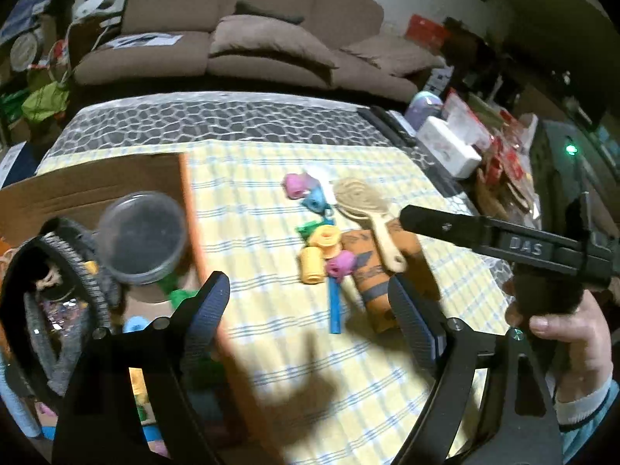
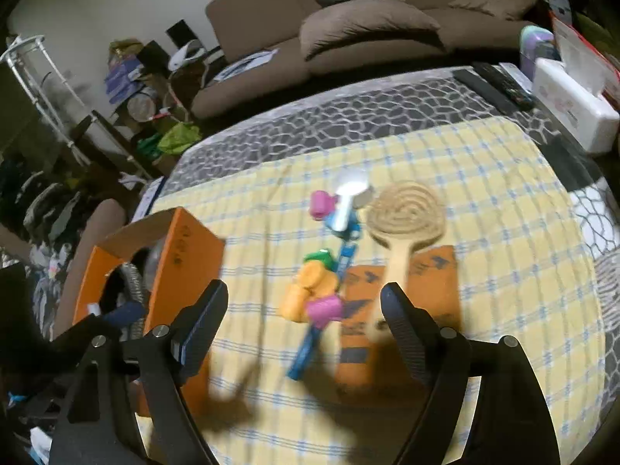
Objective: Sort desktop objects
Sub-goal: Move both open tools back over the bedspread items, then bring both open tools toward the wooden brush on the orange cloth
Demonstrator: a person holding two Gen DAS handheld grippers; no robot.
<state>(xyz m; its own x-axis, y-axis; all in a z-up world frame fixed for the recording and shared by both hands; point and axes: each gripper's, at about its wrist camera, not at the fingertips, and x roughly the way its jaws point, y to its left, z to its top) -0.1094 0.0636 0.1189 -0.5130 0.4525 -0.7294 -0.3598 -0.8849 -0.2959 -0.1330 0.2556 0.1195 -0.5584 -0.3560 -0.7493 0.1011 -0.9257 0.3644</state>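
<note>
An orange cardboard box (image 1: 192, 217) stands at the left of the checked cloth, holding a clear plastic tub (image 1: 143, 232), grey headband-like items and small toys; it also shows in the right wrist view (image 2: 182, 255). On the cloth lies a pile of pink, blue, green and yellow hair rollers (image 1: 321, 248) (image 2: 314, 286), a blue stick (image 1: 335, 310), a beige round hairbrush (image 1: 364, 209) (image 2: 405, 217) and a flat orange packet (image 1: 372, 271) (image 2: 403, 290). My left gripper (image 1: 310, 310) is open, over the box's right wall. My right gripper (image 2: 304, 310) is open above the pile.
A white tissue box (image 1: 449, 147) (image 2: 573, 104), remote controls (image 2: 496, 81) and red packages sit along the table's right edge. A brown sofa (image 1: 252, 38) stands behind the table. Clutter and bags lie on the floor at the left.
</note>
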